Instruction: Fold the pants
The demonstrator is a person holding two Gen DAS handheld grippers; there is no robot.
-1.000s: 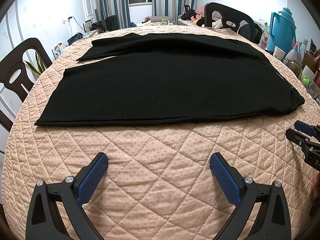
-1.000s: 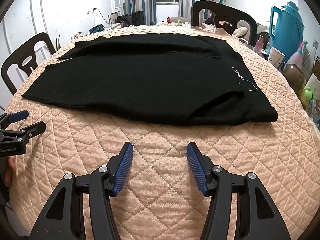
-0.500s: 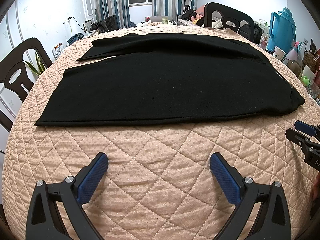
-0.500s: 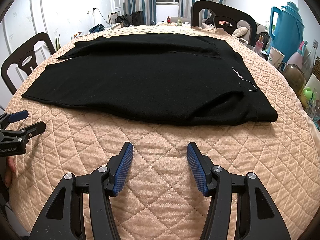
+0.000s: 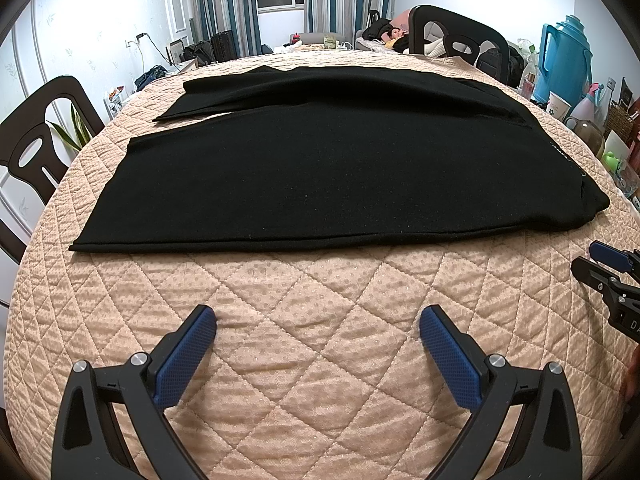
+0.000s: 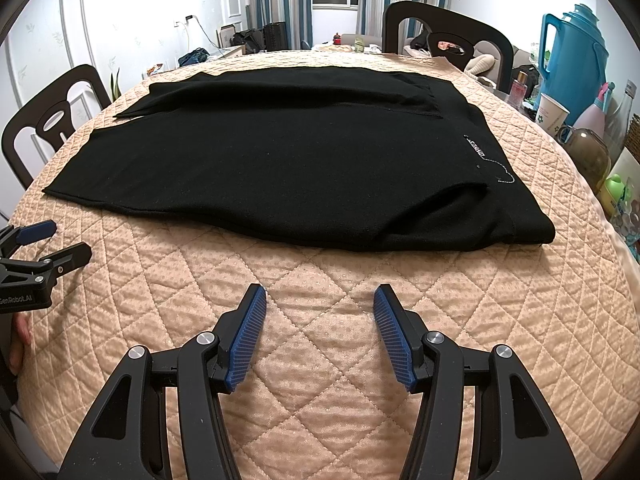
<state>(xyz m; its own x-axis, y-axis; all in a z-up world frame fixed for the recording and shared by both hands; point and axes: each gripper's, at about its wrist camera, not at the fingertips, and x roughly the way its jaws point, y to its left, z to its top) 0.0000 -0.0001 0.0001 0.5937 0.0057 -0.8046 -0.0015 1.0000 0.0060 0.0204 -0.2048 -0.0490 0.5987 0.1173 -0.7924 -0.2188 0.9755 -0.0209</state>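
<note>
Currently your left gripper [image 5: 318, 334] and right gripper [image 6: 320, 318] hover released over the quilt [image 5: 320, 360], grasping nothing. Ahead, the pants [image 5: 320, 176] lie flat, unfolded. Next, advance and pinch the near edge.

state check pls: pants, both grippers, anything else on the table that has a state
pants: spread flat on the quilted table cover, both legs laid out side by side, not yet folded, untouched
left gripper: jaws open, empty, over bare quilt short of the near pant edge
right gripper: jaws open, empty, short of the waist end
blue thermos: upright, lid on
paper cup: upright
</note>
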